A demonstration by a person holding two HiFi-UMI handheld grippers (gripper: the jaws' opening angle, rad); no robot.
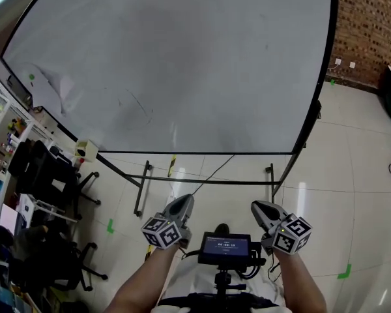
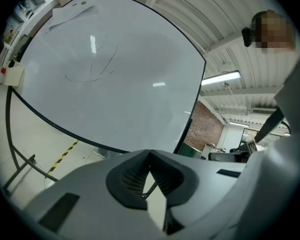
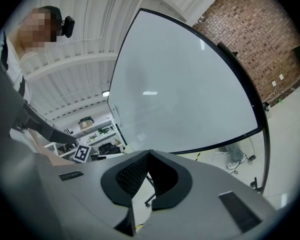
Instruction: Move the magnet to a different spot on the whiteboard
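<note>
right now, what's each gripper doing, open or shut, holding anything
Grey two-jaw left gripper: shut, nothing between its jaws.
Grey two-jaw right gripper: shut, nothing between its jaws.

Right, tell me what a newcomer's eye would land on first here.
The big whiteboard fills the upper head view, with a sheet of paper at its far left under a small green magnet. Low in that view, the left gripper and right gripper are both shut and empty, pointing toward the board. A red brick wall stands at the right.
</note>
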